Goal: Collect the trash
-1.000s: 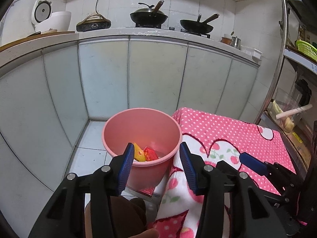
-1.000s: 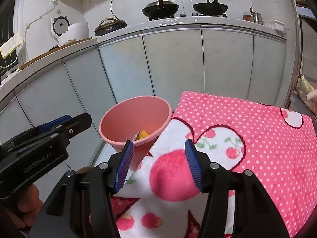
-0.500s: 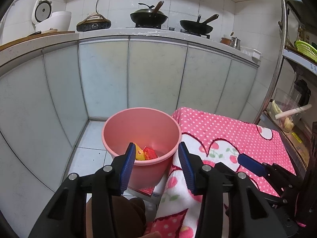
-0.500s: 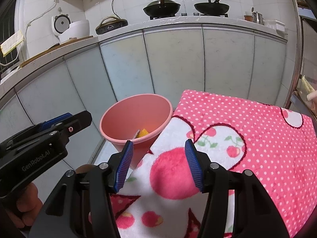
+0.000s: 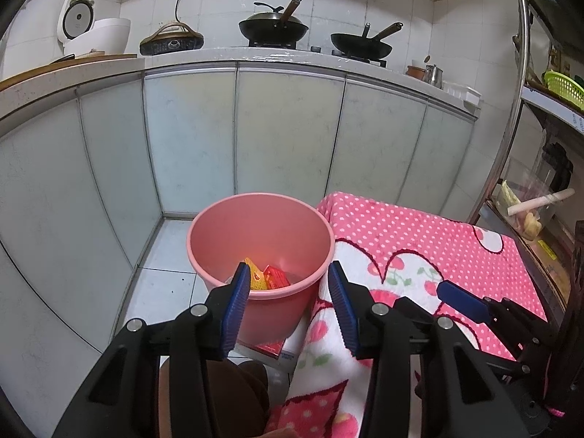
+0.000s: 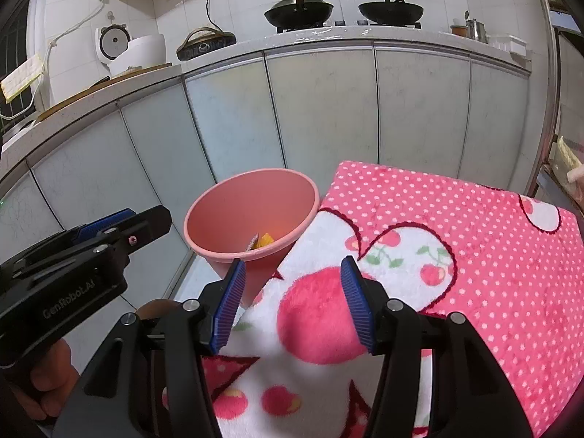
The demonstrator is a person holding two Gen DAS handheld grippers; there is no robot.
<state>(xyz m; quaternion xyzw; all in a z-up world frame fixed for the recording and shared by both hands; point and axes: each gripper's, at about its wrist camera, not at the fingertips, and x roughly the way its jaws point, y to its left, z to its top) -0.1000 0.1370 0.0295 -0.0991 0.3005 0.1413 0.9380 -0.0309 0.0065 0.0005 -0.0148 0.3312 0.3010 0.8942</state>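
- Pink bucket (image 5: pixel 261 226) holds yellow and red wrappers (image 5: pixel 266 277).
- Left gripper (image 5: pixel 288 301) gapes wide, empty, above the bucket's near rim.
- Right gripper (image 6: pixel 292 303) equally wide, empty, over the blanket (image 6: pixel 456 241) beside the bucket.

In front of me runs a pale kitchen counter (image 5: pixel 292 59) over grey cabinet doors (image 5: pixel 288 135). On it sit a white rice cooker (image 5: pixel 96 34) at the left, a dark lidded pot (image 5: pixel 171 42), and two black woks (image 5: pixel 273 29) on the stove. A pink polka-dot blanket (image 6: pixel 456 226) with cherries lies below right.
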